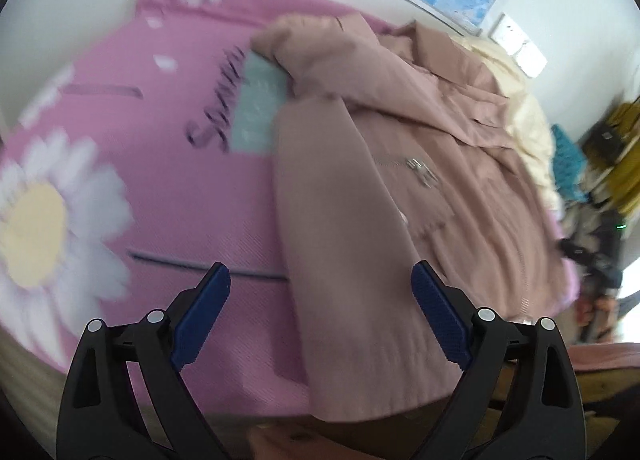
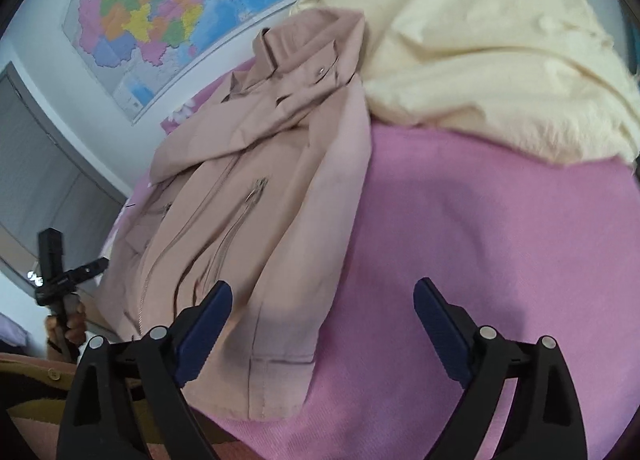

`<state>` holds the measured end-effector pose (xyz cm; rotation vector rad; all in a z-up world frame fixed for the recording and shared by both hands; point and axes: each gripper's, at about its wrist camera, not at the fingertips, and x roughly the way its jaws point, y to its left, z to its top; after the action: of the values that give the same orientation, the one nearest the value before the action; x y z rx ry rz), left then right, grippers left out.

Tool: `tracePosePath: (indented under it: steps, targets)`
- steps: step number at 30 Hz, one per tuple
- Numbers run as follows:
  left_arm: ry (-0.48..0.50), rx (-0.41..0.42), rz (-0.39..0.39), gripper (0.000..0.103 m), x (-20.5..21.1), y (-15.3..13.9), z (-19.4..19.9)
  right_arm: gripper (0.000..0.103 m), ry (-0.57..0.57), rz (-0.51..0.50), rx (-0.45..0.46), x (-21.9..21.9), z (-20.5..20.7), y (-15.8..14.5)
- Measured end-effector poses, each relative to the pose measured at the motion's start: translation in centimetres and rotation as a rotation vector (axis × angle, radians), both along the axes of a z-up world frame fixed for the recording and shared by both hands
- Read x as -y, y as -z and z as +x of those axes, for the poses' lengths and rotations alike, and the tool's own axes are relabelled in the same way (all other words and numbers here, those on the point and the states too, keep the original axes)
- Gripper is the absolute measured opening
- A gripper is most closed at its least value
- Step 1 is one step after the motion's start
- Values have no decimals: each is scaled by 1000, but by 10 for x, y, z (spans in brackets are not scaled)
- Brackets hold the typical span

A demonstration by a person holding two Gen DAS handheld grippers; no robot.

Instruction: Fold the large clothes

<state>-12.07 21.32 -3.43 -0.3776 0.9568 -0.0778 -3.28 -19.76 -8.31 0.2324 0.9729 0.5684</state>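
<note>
Only right view shows map (image 2: pixel 160 19).

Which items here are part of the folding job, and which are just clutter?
In the job:
- dusty-pink zip-front jacket, sleeves folded in
- left gripper, open, empty
- right gripper, open, empty

Lying about:
- cream fleece garment, heaped behind the jacket
- pink daisy-print bedspread
- coloured wall map
- teal rectangular patch

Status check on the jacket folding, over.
Left gripper and right gripper: jaws open, empty. Pink jacket lies on the pink bedspread, sleeves folded in. Cream garment overlaps its far shoulder.
</note>
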Motion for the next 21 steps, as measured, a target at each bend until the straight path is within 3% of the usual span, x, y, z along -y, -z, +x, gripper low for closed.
tracePosePath:
  steps: [4, 9, 11, 12, 14, 15, 16, 17, 18, 19, 21]
  targets:
    - [52, -2, 1, 95, 16, 8, -1, 92, -54, 16, 39, -10, -5, 5]
    - [145, -2, -45, 97, 33, 9, 1, 87, -145, 129, 18, -24, -4, 6]
    - [171, 0, -53, 97, 43, 10, 4, 86, -157, 107, 39, -34, -4, 6]
    - [177, 5, -58, 97, 47, 11, 5, 80, -171, 107, 38, -39, -4, 6]
    - [178, 9, -60, 97, 51, 10, 8, 43, -189, 131, 14, -45, 0, 8]
    - [167, 13, -59, 87, 54, 10, 10, 34, -188, 139, -3, -47, 3, 9]
    - [153, 11, -54, 56, 54, 10, 11, 16, -181, 139, -19, -49, 7, 11]
    - [132, -1, -48, 43, 53, 10, 12, 12, -177, 148, -27, -47, 7, 11]
    - [102, -11, -57, 21, 50, 10, 12, 9, -175, 173, -34, -45, 7, 10]
    - [86, -5, -88, 14, 43, 8, 11, 6, -172, 228, -39, -40, 6, 6]
    - [65, 33, -125, 10, 37, -3, 4, 5, -176, 296, -22, -32, -2, -7]
